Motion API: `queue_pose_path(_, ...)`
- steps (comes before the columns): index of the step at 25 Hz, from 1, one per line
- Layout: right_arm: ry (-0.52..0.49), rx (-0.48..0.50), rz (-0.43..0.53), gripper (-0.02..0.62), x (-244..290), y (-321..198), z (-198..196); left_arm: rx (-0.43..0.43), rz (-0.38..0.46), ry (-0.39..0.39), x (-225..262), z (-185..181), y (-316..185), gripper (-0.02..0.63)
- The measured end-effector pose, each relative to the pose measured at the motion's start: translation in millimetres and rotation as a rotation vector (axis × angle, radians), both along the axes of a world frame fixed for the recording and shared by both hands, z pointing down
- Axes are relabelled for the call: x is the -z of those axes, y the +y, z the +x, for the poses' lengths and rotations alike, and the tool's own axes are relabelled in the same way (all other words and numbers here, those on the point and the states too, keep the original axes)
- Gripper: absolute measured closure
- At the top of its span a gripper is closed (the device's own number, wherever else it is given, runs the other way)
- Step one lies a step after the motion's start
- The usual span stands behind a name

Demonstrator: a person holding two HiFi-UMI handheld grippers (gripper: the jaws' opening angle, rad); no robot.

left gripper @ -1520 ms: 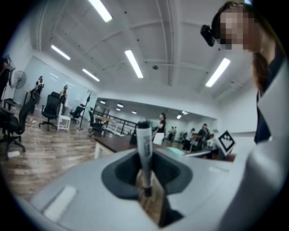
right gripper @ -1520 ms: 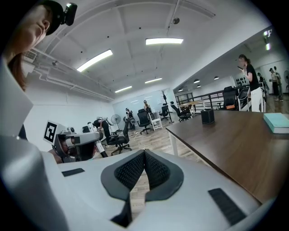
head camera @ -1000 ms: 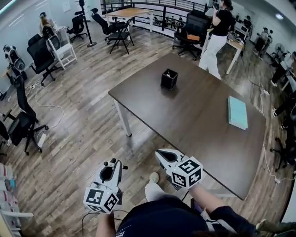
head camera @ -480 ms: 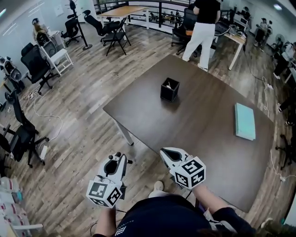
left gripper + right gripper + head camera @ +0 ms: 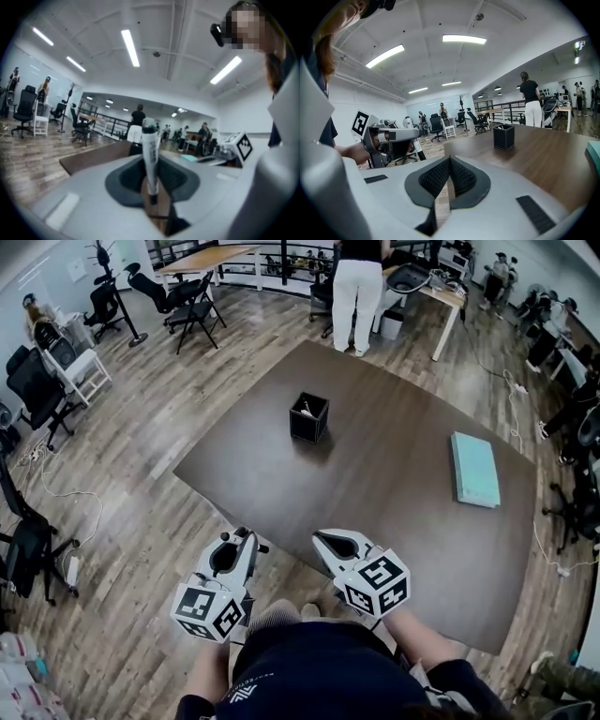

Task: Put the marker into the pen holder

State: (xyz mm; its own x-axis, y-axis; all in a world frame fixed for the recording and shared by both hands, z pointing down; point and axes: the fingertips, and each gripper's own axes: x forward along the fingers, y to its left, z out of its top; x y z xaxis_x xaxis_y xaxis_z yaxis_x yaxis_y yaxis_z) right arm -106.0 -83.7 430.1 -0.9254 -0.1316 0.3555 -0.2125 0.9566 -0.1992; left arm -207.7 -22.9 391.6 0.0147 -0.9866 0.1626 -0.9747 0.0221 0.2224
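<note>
The black square pen holder [image 5: 309,418] stands on the dark brown table [image 5: 394,493], toward its far left part; it also shows in the right gripper view as the pen holder [image 5: 504,136]. My left gripper [image 5: 232,554] hangs just off the table's near edge, shut on a grey-white marker [image 5: 150,154] that stands upright between its jaws. My right gripper [image 5: 339,545] is beside it over the table's near edge, with its jaws closed together and nothing between them. The left gripper [image 5: 386,136] appears in the right gripper view, to the left. The holder is far ahead of both grippers.
A teal book [image 5: 474,470] lies on the table's right side. A person in white trousers [image 5: 356,287] stands beyond the far edge. Office chairs [image 5: 37,381] and floor cables [image 5: 66,493] fill the left side. More desks and people are at the back.
Both grippers and the head have moved sideways along the table's near edge, so the table now sits more centred. The person in white trousers walked left. The marker stays held.
</note>
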Motion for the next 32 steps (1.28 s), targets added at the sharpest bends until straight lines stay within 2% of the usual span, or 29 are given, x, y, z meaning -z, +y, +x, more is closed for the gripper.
queue_pose_path(7,0.030,-0.041,0.008,0.594,-10.3,-21.2,2.7,-0.102,0.009,-0.025,4.5,-1.3,-49.4,0.532)
queue_pose_path(18,0.032,-0.215,-0.038,0.594,-15.5,-95.6,-20.8,-0.263,0.002,-0.028,5.4,-31.4,-150.9,0.532)
queue_pose_path(32,0.058,-0.350,-0.077,0.594,-22.3,-172.5,-66.7,-0.370,0.016,-0.002,11.3,-77.1,-251.0,0.532)
